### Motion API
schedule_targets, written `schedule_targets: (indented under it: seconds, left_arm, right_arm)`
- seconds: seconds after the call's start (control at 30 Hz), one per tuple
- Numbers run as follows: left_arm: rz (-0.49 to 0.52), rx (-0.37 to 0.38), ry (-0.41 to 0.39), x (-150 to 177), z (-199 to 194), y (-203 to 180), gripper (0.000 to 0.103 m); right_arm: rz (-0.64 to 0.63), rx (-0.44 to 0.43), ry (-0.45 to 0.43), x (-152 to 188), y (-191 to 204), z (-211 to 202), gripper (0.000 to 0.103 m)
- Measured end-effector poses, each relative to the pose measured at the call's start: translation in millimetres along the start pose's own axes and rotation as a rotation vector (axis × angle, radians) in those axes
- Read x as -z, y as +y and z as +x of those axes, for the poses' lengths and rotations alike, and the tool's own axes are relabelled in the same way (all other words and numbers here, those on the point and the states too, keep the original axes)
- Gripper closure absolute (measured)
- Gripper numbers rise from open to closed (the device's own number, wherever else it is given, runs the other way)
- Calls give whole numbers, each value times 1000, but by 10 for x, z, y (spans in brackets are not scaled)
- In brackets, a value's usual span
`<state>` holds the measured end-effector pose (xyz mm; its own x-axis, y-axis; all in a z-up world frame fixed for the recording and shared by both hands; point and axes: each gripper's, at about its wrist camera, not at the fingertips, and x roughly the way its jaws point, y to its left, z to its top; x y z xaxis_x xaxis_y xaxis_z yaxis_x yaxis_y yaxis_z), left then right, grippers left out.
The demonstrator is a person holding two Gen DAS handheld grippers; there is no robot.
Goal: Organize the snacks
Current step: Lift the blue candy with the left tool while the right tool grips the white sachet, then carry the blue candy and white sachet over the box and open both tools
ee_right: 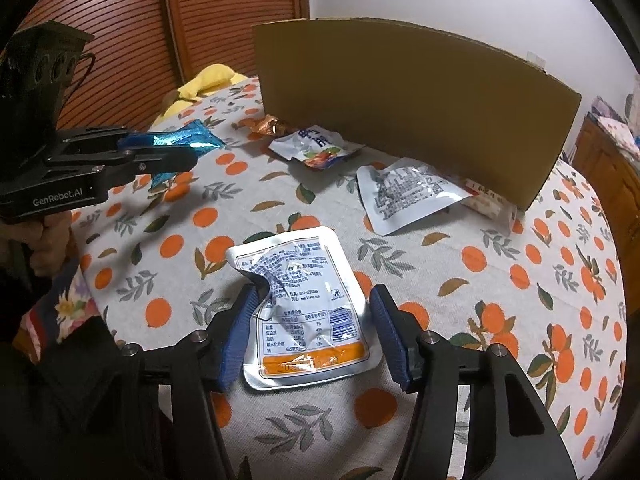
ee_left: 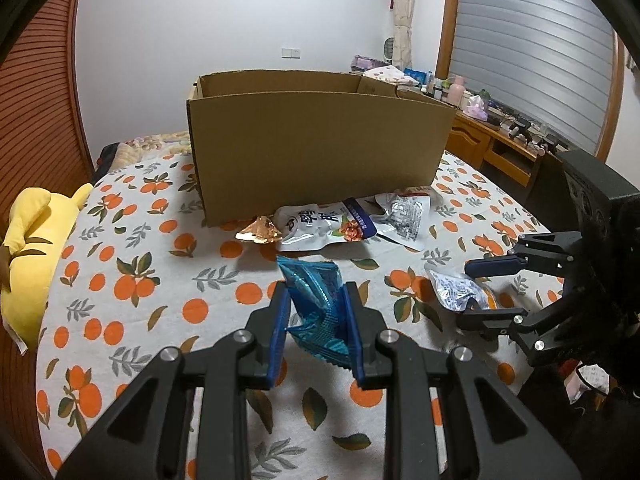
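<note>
My left tongs are clenched on the blue packet. My right tongs straddle the silver pouch flat on the desk, not yet pinching; I'd close squarely, then lift both over the cardboard box wall

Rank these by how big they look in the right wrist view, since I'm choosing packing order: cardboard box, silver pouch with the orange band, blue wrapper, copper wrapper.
1. cardboard box
2. silver pouch with the orange band, though it lies nearest the camera, which enlarges it
3. blue wrapper
4. copper wrapper; it lies farther off, so its rank against the blue one is unsure.
</note>
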<state>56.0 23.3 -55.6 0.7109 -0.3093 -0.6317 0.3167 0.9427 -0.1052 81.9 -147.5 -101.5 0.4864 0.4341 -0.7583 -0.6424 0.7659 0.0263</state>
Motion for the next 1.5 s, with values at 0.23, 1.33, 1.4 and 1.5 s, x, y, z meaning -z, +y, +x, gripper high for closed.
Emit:
schedule_targets:
  seconds: [0.23, 1.33, 1.4, 1.5]
  left_arm:
    - [3, 15, -14, -88, -25, -35, 79]
    - [69, 3, -155, -1442, 111, -25, 79]
    - [69, -5, -147, -1481, 164, -7, 79]
    - [81, -27, -123, -1528, 254, 17, 79]
  right_arm:
    - [-3, 11, -36, -54, -8, -100, 44]
    - [-69, 160, -255, -1338, -408, -681, 44]
    - [-66, 161, -258, -1403, -438, -675, 44]
    - [-66, 164, -258, -1494, -473, -640, 44]
